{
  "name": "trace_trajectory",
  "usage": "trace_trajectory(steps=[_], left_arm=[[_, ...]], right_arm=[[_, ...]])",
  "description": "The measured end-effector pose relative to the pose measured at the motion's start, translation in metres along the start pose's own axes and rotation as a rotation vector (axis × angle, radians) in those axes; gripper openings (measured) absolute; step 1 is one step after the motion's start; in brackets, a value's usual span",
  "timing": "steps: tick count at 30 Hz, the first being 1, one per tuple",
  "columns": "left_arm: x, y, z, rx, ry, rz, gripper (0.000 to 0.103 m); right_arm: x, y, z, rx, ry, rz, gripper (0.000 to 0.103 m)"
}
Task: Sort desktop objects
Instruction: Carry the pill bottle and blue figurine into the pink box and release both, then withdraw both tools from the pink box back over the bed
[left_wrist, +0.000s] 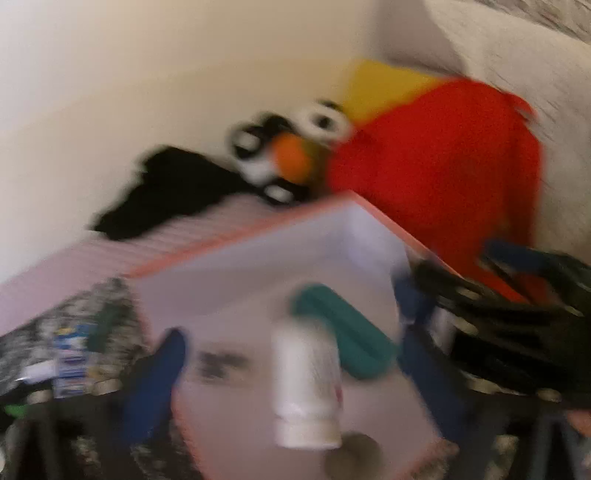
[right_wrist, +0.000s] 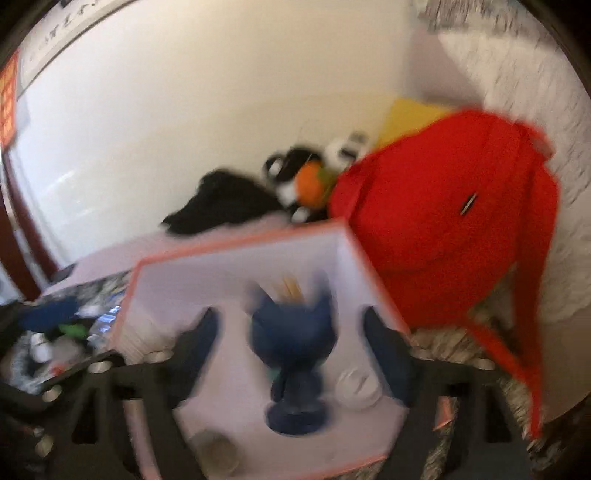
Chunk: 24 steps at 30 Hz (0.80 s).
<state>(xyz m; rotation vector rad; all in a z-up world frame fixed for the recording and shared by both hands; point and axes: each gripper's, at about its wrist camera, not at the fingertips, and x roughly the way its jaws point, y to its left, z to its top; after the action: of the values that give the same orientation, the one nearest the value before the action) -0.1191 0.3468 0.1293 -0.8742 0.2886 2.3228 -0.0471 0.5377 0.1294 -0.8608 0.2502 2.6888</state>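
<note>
Cream wall (right_wrist: 184, 129) behind, red bag (right_wrist: 443, 229) and black-and-white plush toy (right_wrist: 295, 184) along it, all blurred. Pink-rimmed box (left_wrist: 240, 240) below both grippers. Left gripper (left_wrist: 291, 373): blue fingers (left_wrist: 155, 380) spread wide, gripping nothing; white bottle (left_wrist: 306, 384) between them, not touched by either, upright or lying unclear. Teal thing (left_wrist: 347, 332) just beyond the bottle, toward the right finger. Right gripper (right_wrist: 295, 350): fingers likewise wide apart and empty; dark blue cup-shaped holder (right_wrist: 295, 354) between them inside the box, clear of both. Small white round thing (right_wrist: 358, 387) near its right finger.
</note>
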Motion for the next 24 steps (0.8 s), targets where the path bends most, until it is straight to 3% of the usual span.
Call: trace_trajectory(steps=[3, 12, 19, 24], left_arm=[[-0.018, 0.014, 0.003, -0.031, -0.042, 0.042, 0.102], [-0.092, 0.046, -0.037, -0.074, -0.094, 0.12, 0.102], [-0.145, 0.084, -0.104, -0.132, -0.061, 0.199, 0.101], [-0.17, 0.135, -0.176, -0.208, 0.003, 0.316, 0.102]], right_arm=[[-0.02, 0.008, 0.008, -0.023, -0.094, -0.018, 0.098], [-0.096, 0.065, -0.007, -0.052, -0.17, 0.104, 0.101], [-0.133, 0.122, -0.055, -0.062, -0.11, 0.232, 0.102], [-0.134, 0.17, -0.1, -0.104, -0.019, 0.298, 0.102]])
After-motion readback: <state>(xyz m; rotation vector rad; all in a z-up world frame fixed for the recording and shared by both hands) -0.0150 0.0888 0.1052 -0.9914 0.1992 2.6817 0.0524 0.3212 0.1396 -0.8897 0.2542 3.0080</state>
